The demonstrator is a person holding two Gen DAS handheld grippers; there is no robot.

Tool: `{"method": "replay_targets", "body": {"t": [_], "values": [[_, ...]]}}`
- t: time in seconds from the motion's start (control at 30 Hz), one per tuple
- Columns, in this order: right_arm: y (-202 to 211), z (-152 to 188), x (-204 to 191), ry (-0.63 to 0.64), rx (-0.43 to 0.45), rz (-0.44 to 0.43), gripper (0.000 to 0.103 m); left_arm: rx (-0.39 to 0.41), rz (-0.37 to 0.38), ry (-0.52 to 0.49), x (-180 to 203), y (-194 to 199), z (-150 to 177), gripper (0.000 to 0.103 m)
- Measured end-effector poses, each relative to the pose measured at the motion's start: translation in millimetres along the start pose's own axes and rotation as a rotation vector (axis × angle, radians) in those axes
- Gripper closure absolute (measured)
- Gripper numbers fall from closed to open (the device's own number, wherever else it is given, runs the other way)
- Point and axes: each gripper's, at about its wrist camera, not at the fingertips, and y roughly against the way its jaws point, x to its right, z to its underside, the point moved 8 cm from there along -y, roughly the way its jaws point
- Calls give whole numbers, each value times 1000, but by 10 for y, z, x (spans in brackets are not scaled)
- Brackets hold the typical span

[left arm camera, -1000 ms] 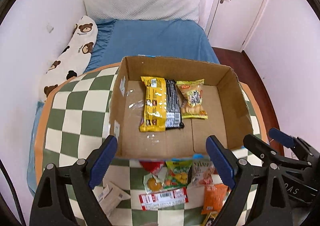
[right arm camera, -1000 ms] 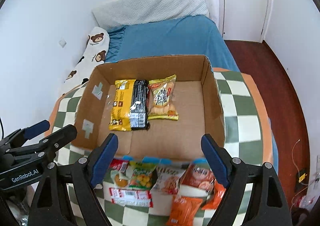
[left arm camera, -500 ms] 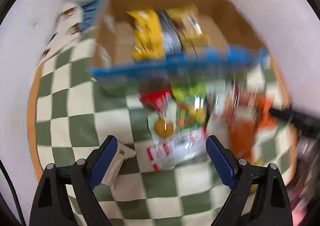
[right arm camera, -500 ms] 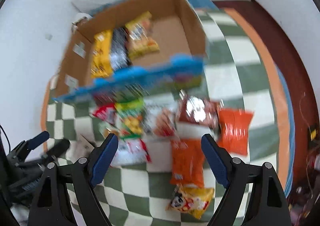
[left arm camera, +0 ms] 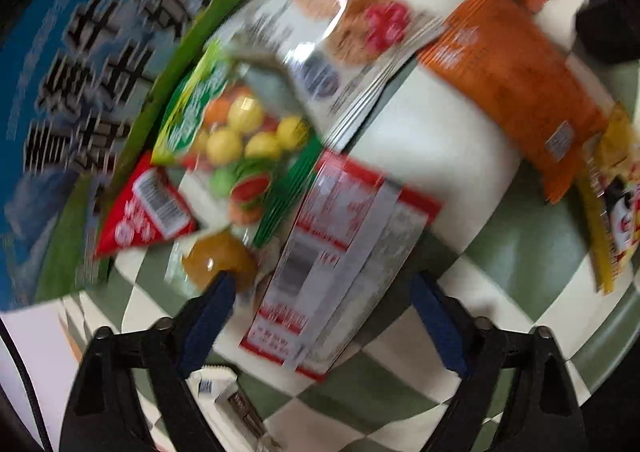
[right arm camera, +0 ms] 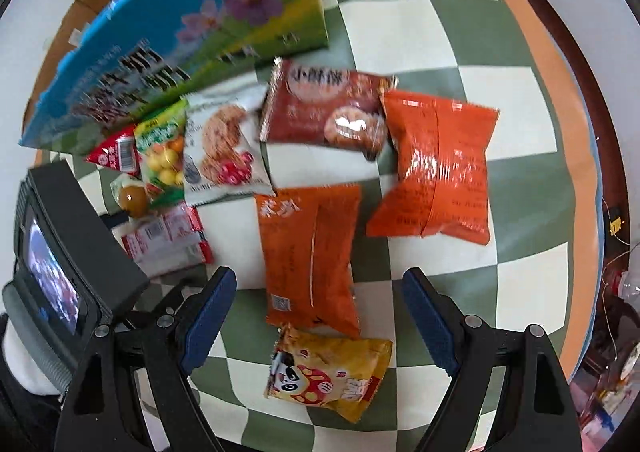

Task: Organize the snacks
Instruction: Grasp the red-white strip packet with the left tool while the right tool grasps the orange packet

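The cardboard box (right arm camera: 192, 24) shows only its printed outer wall; its inside is hidden. Just beside that wall lie ten snack packets (right arm camera: 308, 256) on the checkered table (right arm camera: 440, 32), three orange. Left gripper (left arm camera: 320, 322) and right gripper (right arm camera: 316, 316) are spread wide, empty.

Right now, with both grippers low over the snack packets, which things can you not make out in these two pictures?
- Box interior: both views show only the printed outer wall of the cardboard box, which hides any snacks inside.
- Red-and-white packet: left wrist view, label blurred by motion.
- Small white packet: left wrist view, partly behind the left fingers.
- Yellow panda packet: left wrist view, cut off at the edge; the right wrist view shows it whole.
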Motion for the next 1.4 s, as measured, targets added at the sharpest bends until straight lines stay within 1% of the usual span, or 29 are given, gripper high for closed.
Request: {"method": "replay_targets", "body": {"t": [0.03, 0.07, 0.13, 0.17, 0.23, 0.3, 0.33, 0.4, 0.43, 0.47, 0.5, 0.53, 0.57, 0.63, 0.7, 0.73, 0.77, 0.8, 0.87, 0.93, 0.97, 1.0, 1.03, 1.1, 1.2, 1.23, 1.27, 1.33, 1.4], "values": [[-18, 15, 1, -1, -4, -1, 16, -11, 27, 11, 30, -7, 8, 45], [-42, 27, 3, -2, -7, -1, 16, -29, 35, 26, 31, -20, 21, 45], [-84, 30, 6, -6, -14, -4, 16, -31, 44, 65, 37, -22, 54, 46], [-113, 33, 4, -9, -18, -7, 16, -37, 56, 99, 25, -21, 81, 46], [-154, 35, 0, -13, -25, -9, 16, -63, 103, 215, -72, -20, 178, 47], [-222, 15, 0, -14, -34, -9, 16, -111, 162, 384, -147, -70, 347, 47], [-251, 13, -5, -14, -38, -9, 16, -161, 215, 511, -183, -115, 491, 47], [-359, 18, -34, -13, -53, -5, 16, -178, 339, 684, -196, -145, 657, 47], [-406, 18, -44, -13, -60, -5, 18, -188, 389, 773, -204, -165, 762, 47], [-480, 13, -59, -11, -69, -4, 23, -197, 435, 865, -216, -189, 871, 47], [-533, 8, -69, -7, -78, 0, 27, -199, 473, 931, -221, -209, 948, 47], [-611, 5, -84, 1, -91, 6, 38, -204, 512, 992, -216, -233, 1032, 47], [-662, 0, -96, 7, -102, 11, 41, -209, 542, 1028, -203, -254, 1090, 46], [-744, -1, -129, 42, -99, 43, 45, -206, 585, 1055, -171, -275, 1171, 46], [-754, 28, -216, 98, -95, 59, 48, -193, 587, 1013, -138, -259, 1192, 44], [-765, 71, -265, 124, -111, 57, 49, -186, 579, 973, -160, -238, 1199, 44], [-774, 120, -319, 151, -131, 50, 49, -182, 569, 931, -261, -193, 1118, 44], [-783, 170, -364, 173, -151, 44, 49, -179, 555, 884, -231, -180, 1119, 44], [-812, 295, -457, 208, -205, 16, 48, -192, 529, 786, -160, -156, 1078, 41], [-831, 337, -473, 192, -227, -5, 45, -221, 502, 706, -39, -194, 1061, 40], [-839, 340, -460, 189, -225, 0, 43, -234, 474, 687, -17, -214, 1052, 40], [-848, 337, -454, 186, -222, 1, 43, -239, 443, 687, -6, -248, 1065, 40], [-859, 335, -446, 180, -220, -1, 43, -238, 415, 705, -4, -279, 1069, 43], [-894, 354, -415, 178, -213, 0, 43, -219, 402, 783, -38, -280, 1080, 50], [-902, 388, -371, 177, -189, 14, 46, -186, 424, 929, -226, -305, 1240, 52], [-914, 420, -350, 169, -177, 17, 48, -181, 423, 970, -333, -303, 1331, 52], [-902, 388, -322, 144, -161, 12, 48, -174, 427, 999, -406, -306, 1335, 52], [-853, 330, -310, 102, -150, -7, 48, -176, 465, 1039, -440, -323, 1354, 52], [-847, 297, -273, 49, -155, -46, 47, -191, 502, 1026, -391, -334, 1375, 50]]}}
